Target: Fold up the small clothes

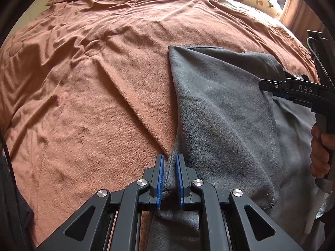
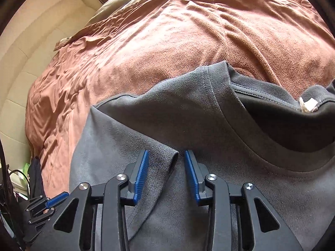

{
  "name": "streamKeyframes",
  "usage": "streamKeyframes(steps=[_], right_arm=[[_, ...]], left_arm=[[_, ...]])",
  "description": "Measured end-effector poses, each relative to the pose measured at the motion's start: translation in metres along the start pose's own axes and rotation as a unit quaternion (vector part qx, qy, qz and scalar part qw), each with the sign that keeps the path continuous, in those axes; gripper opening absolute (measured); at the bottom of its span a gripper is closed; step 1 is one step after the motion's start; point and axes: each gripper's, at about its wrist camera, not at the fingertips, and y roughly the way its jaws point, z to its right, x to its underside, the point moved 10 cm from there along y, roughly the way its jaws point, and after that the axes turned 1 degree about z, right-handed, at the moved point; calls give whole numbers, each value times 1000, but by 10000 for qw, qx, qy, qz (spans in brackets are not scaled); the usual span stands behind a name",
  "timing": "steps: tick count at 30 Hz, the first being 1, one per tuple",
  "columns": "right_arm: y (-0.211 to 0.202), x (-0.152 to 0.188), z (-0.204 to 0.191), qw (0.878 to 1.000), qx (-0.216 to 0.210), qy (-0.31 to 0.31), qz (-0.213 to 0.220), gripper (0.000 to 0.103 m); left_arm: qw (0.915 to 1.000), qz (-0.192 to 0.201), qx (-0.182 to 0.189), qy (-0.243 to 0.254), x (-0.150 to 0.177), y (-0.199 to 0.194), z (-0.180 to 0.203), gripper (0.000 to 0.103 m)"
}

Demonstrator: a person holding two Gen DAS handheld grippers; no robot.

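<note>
On the bed's brown blanket point(image 1: 88, 96) we clench our left gripper point(image 1: 169, 177) on the grey shirt's point(image 1: 219, 108) edge; our right gripper point(image 2: 166, 173), at three o'clock, stands released over a fold.

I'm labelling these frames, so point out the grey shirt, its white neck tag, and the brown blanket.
grey shirt point(image 2: 188, 113): right wrist view, on its folded-over body.
white neck tag point(image 2: 307, 104): right wrist view, middle of the tag inside the collar.
brown blanket point(image 1: 94, 104): left wrist view, on bare fabric left of the shirt.

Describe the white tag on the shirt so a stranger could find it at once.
Start at the brown blanket covering the bed, then the grey shirt lying on it. Inside the back of its dark neck opening sits a small white tag, the only pale spot on the grey fabric.
</note>
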Motion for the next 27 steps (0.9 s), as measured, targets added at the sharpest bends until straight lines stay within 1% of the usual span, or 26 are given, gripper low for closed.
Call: streamKeyframes(steps=[1,3,4,8,12,14,17,19,21,23,24,25,27], right_arm=[[1,0,-1,9999,62,-92,-9,6],[3,-2,-2,9996,168,-207,-16,1],[2,-3,-1,9995,207,-219,-5,0],[-9,-7,10,9986,499,-56,176,0],[-6,0,10,9973,707,-172,68,0],[-8,-1,10,9976,689,-97,14,0],[-15,-1,8,9988,486,29,-66,3],[-26,-1,8,9994,324,92,-30,4],[-40,1,8,9998,184,121,28,6],[-56,5,7,9999,96,46,103,9],[-63,8,6,9999,93,-13,135,20],[-72,10,6,9998,49,-56,174,38],[-91,16,9,9996,48,-63,287,56]], left_arm=[[10000,-8,-4,-31,1,1,-1,13],[10000,0,-25,-97,1,2,-3,13],[9999,-4,-50,-106,1,3,-4,14],[9999,9,-170,-29,3,1,-3,16],[9998,-11,-163,-93,6,-2,-6,16],[9998,4,-144,-132,8,-7,-8,17],[9996,38,-56,-288,11,-15,-12,19],[9992,119,-8,-369,11,-25,-14,19],[9991,204,-49,-381,12,-36,-14,19],[9988,257,-26,-417,13,-47,-13,19],[9986,277,4,-442,13,-52,-12,19],[9985,298,15,-461,14,-58,-11,19],[9983,346,4,-469,15,-69,-9,19]])
